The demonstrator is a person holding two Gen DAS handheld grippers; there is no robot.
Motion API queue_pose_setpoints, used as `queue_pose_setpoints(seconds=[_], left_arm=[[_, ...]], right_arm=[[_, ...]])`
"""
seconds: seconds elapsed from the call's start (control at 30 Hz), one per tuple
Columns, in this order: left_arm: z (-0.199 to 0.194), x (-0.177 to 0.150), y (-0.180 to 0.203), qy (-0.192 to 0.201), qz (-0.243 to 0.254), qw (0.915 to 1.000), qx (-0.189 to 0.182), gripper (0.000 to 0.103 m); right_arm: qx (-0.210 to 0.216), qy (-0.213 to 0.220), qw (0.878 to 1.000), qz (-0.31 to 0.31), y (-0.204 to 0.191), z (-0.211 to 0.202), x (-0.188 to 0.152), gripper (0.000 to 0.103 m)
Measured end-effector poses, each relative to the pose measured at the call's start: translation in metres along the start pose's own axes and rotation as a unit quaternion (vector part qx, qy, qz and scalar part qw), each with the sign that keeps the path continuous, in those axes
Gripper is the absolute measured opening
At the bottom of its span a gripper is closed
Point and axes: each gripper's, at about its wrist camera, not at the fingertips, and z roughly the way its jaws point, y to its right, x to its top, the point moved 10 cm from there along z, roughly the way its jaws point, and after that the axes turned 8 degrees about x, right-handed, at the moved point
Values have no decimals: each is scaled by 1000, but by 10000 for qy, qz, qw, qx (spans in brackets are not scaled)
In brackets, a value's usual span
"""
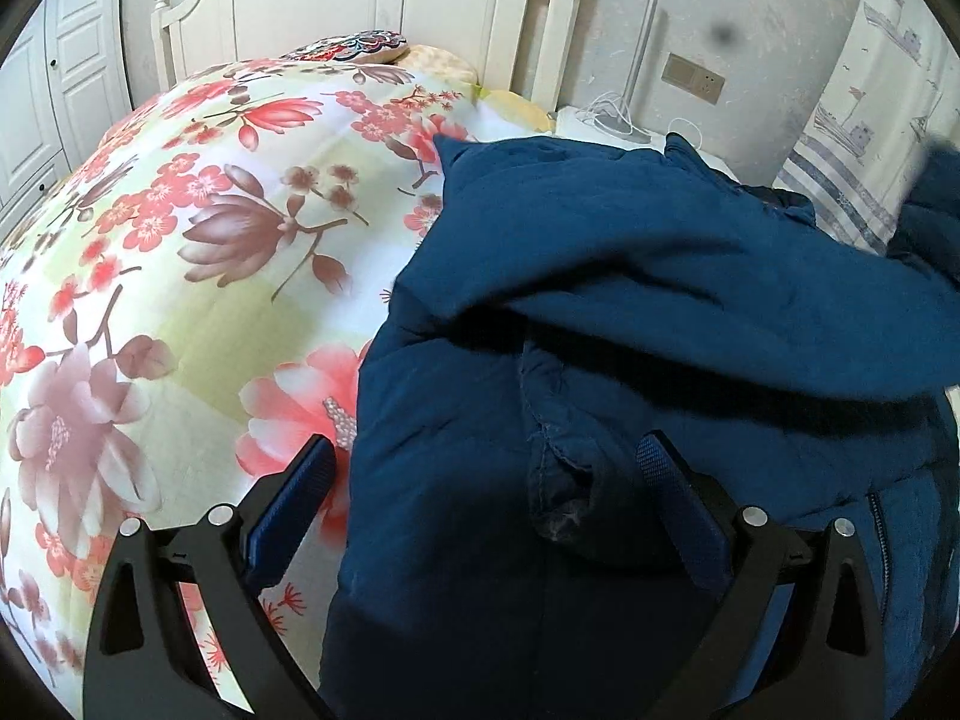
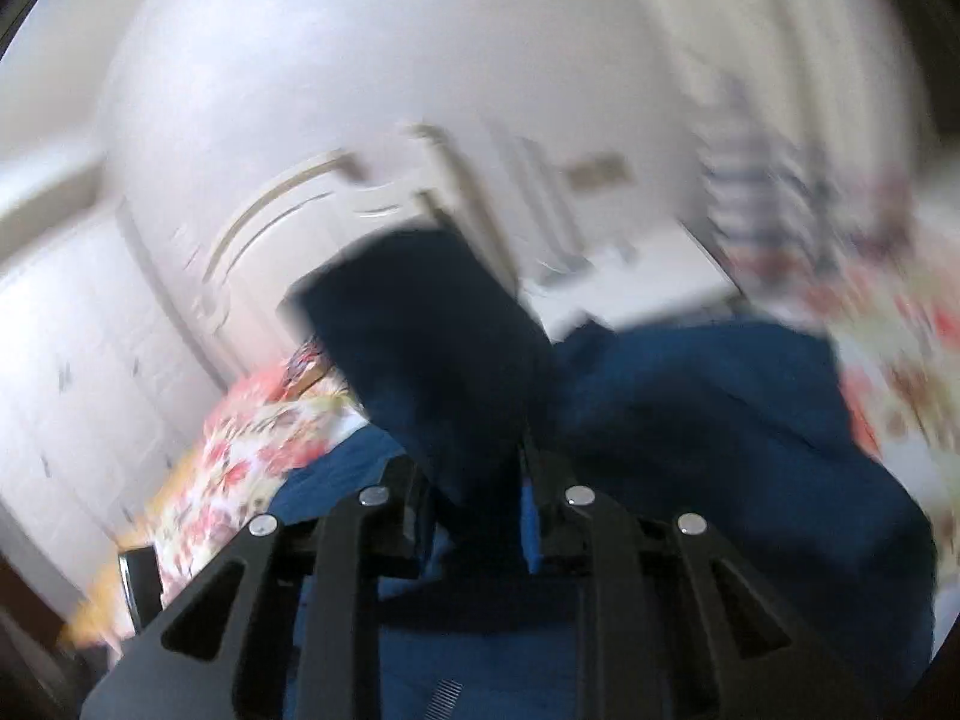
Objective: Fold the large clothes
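A large dark blue padded jacket (image 1: 630,276) lies on a bed with a floral cover (image 1: 198,228). My left gripper (image 1: 486,456) stands wide open just above the jacket's near left edge, one finger over the cover, the other over the fabric beside a sleeve cuff (image 1: 564,498); nothing is pinched. In the blurred right wrist view my right gripper (image 2: 474,468) is shut on a strip of the blue jacket (image 2: 432,348), which rises above the fingers, lifted off the rest of the jacket (image 2: 720,420). The same raised part shows at the far right of the left wrist view.
A white headboard (image 1: 384,6) and a patterned cushion (image 1: 354,48) are at the far end of the bed. A white nightstand (image 1: 606,123) with cables stands by the wall, next to a curtain (image 1: 864,138). White wardrobe doors (image 1: 36,90) are on the left.
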Motion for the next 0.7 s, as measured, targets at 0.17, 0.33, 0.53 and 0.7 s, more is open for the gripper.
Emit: queue_pose_setpoints(seconds=[0.17,0.33,0.53,0.7], left_arm=[[-1,0,0,1,-3,10000,3,99],[1,2,-1,-1,-4,10000,-3,99],[1,2,0,1,-7,10000,-2,99],[0,2,0,1,-17,10000,-8,99]], right_arm=[[-150,-764,9921,981,78,8,-56,53],[21,-346,9935,1088,77,-11,-45,69],[-30,-97,9849,1730,110,-27,-48,26],[76,64,9954,954,80,-30,-35,17]])
